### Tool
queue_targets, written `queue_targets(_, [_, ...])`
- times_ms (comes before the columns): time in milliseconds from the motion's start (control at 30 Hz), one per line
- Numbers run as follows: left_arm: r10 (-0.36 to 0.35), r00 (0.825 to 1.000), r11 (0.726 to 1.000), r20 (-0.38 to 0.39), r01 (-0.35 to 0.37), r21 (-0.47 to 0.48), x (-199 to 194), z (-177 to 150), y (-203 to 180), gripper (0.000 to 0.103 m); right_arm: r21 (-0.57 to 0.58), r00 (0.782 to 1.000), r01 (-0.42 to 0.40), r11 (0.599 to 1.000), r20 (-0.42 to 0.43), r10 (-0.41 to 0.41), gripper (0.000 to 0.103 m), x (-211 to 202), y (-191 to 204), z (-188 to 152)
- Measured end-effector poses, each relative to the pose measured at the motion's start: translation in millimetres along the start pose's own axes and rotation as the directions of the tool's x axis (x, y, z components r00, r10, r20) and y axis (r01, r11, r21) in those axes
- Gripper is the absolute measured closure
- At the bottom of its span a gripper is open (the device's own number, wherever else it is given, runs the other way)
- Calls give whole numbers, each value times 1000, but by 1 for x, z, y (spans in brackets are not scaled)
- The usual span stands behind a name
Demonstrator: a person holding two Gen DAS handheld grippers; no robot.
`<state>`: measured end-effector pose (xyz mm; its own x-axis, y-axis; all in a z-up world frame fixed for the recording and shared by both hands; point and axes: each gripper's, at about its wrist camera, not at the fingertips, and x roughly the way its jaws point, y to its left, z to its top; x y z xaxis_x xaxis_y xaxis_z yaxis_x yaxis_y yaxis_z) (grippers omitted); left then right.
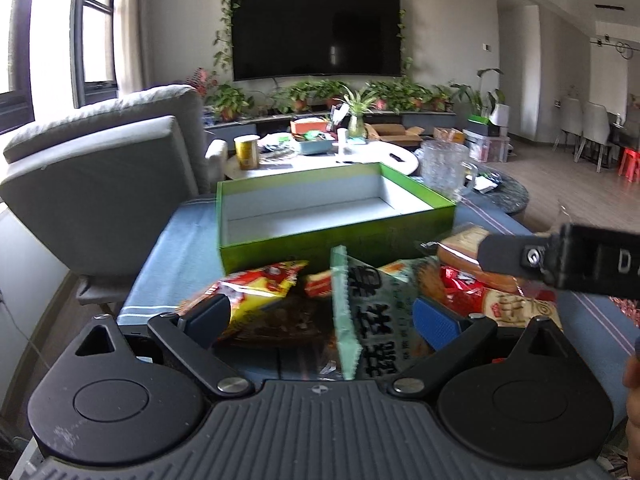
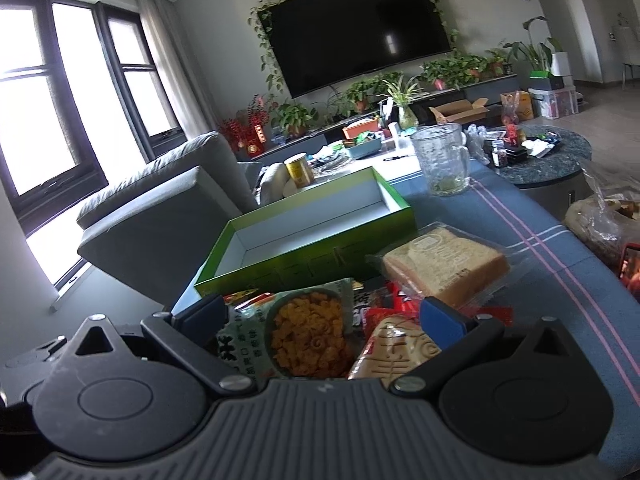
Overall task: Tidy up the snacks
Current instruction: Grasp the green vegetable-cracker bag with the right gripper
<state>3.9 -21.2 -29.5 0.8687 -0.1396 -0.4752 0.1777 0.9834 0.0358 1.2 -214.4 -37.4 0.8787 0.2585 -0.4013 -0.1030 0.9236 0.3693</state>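
Box (image 1: 320, 236) sitting empty mid-desk (image 2: 540, 280), nothing packed yet. Snack pile (image 2: 320, 328) lying at near edge, touching box front. Left tongs (image 1: 320, 316) gaping wide around green packet (image 1: 368, 320), not gripping. Right tongs (image 2: 320, 316) hovering half-open over pile, holding nothing.

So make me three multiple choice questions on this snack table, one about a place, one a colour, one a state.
1. Where is the wrapped bread relative to the box?
A. Inside it
B. On the cloth beside its front corner
C. On the sofa

2. What colour is the box outside?
A. Green
B. Red
C. Black

3. What is in the box?
A. Snack packets
B. A jug
C. Nothing

Answers: 1 B, the bread lies on the blue cloth by the box's near corner; 2 A, its outer walls are bright green; 3 C, only its bare white floor shows, with the snack packets piled in front.
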Motion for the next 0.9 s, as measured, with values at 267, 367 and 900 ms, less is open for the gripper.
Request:
queue_targets(267, [-22, 998, 999, -66, 24, 26, 29, -1, -10, 22, -4, 998, -60, 998, -6, 60, 38, 6, -6, 5])
queue_targets(367, [-52, 996, 998, -68, 53, 14, 34, 1, -7, 35, 16, 993, -114, 993, -32, 114, 38, 17, -9, 9])
queue_targets(900, [-149, 984, 988, -97, 144, -54, 35, -3, 38, 61, 41, 950, -229, 972, -206, 233, 37, 67, -2, 3])
